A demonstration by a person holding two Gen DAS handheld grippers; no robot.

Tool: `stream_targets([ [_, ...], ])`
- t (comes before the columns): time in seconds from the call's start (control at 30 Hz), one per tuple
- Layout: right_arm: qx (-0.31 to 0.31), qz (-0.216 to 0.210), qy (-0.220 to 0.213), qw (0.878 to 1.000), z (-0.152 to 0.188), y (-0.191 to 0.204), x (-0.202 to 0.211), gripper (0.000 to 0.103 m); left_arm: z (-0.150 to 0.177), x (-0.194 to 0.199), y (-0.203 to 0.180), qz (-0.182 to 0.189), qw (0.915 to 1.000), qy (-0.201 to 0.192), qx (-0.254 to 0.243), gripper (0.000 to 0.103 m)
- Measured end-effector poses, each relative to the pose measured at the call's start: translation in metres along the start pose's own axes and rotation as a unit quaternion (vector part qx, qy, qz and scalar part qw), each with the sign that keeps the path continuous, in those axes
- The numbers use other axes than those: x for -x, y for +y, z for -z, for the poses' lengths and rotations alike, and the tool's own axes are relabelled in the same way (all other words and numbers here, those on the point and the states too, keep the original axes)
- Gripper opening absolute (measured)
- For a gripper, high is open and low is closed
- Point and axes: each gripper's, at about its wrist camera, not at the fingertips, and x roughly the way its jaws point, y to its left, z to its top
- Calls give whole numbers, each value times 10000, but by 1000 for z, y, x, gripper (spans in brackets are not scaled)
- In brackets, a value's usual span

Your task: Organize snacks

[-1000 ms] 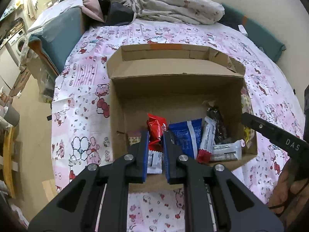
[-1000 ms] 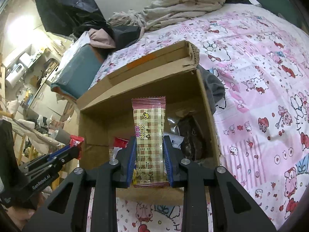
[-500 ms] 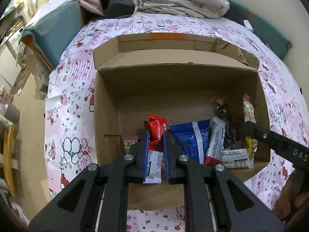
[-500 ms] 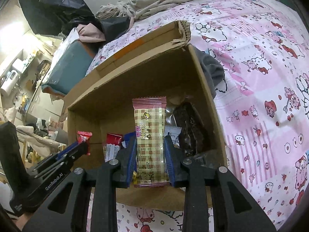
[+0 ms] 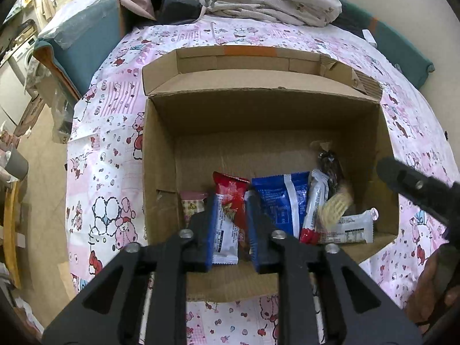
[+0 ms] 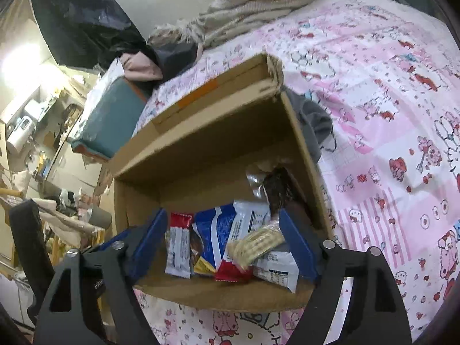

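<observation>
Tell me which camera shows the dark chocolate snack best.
The right wrist view: the dark chocolate snack stands upright in the box's far right corner, its clear wrapper visible. The left wrist view shows it smaller, partly behind a white bar.

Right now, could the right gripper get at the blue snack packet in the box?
Probably yes. The right gripper hangs wide open over the cardboard box, the blue packet between its fingers. The plaid wafer packet it just released lies partly across neighbouring packets, which may crowd the grab.
</observation>
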Motion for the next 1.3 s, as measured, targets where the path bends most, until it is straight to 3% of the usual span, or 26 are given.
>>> stream_targets([
  [0.07,-2,-28,-63,10000,0,1,5,88,1,7,-2,-101,9998,-134,-84,46],
  [0.17,77,3,-160,9998,2,4,13,89,3,21,-2,-195,9988,-415,-186,63],
  [0.4,473,176,-490,9975,15,18,47,90,8,50,5,-324,9969,-673,-234,65],
  [0.53,604,168,-898,9940,23,26,72,103,18,70,12,-359,9946,-954,-195,65],
  [0.67,735,330,-1062,9911,38,30,89,103,40,90,18,-404,9913,-1242,-177,65],
  [0.8,819,460,-1117,9893,58,32,103,103,62,108,31,-199,9905,-1363,27,66],
  [0.87,885,538,-1141,9881,66,34,109,103,70,116,37,-141,9903,-1380,115,82],
  [1.03,881,584,-1086,9885,85,33,118,103,89,127,50,-54,9897,-1390,344,103],
  [1.3,1268,1068,-1145,9795,106,49,112,103,108,115,55,-140,9900,-1365,322,103],
])
